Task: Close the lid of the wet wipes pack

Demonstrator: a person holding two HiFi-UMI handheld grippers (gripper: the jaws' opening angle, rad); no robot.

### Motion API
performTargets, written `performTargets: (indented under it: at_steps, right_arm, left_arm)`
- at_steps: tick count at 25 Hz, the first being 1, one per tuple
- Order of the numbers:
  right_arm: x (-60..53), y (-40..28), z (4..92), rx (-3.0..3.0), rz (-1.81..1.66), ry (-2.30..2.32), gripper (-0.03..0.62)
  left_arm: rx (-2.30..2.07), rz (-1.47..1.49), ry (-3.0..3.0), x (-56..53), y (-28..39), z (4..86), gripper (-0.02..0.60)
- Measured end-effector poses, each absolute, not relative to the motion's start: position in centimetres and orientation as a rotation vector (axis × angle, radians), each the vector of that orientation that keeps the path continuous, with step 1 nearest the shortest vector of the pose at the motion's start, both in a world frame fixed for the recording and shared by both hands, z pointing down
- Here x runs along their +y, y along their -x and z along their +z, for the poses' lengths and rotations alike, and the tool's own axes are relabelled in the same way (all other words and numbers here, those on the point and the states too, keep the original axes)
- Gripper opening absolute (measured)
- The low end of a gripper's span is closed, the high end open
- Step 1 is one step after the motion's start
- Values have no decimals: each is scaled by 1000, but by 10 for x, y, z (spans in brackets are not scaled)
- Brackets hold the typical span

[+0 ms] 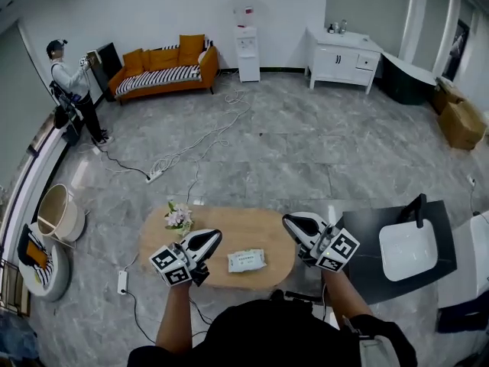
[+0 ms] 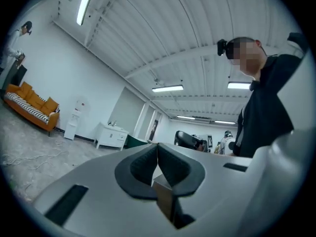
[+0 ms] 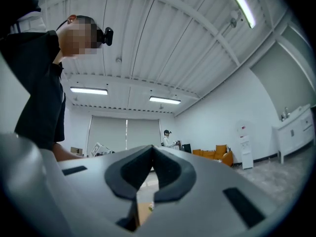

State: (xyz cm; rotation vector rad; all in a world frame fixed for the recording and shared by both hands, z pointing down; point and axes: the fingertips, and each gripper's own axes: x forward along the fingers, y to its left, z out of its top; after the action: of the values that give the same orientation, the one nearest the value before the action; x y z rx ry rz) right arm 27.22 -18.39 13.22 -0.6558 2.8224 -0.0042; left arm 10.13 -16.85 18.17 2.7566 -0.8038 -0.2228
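The wet wipes pack [image 1: 247,261], white with a pale label, lies flat on the oval wooden table [image 1: 267,232] near its front edge. My left gripper [image 1: 212,239] is held just left of the pack, tilted upward, jaws shut with nothing in them. My right gripper [image 1: 291,224] hovers at the table's right end, also shut and empty. Each gripper view looks up at the ceiling, so the pack is hidden there; the left gripper [image 2: 157,149] and right gripper [image 3: 151,152] show their dark pads meeting.
A small pot of flowers [image 1: 179,219] stands at the table's left end. A dark counter with a white sink [image 1: 409,249] lies to the right. Cables and a power strip [image 1: 155,175] trail over the floor. A person [image 1: 72,90] stands far left by an orange sofa [image 1: 164,69].
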Motion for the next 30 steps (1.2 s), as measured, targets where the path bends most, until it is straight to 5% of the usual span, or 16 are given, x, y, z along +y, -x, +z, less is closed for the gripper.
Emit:
performTargets:
  at_steps: [18,30]
  right_arm:
    - [41,-213,150,2785,-45,895,12]
    - [180,-223,144,2853,-26,647,12]
  left_arm:
    - [-444,-389,-2739,37,-53,210,17]
    - [-619,-424,-2760,185,-70,190,17]
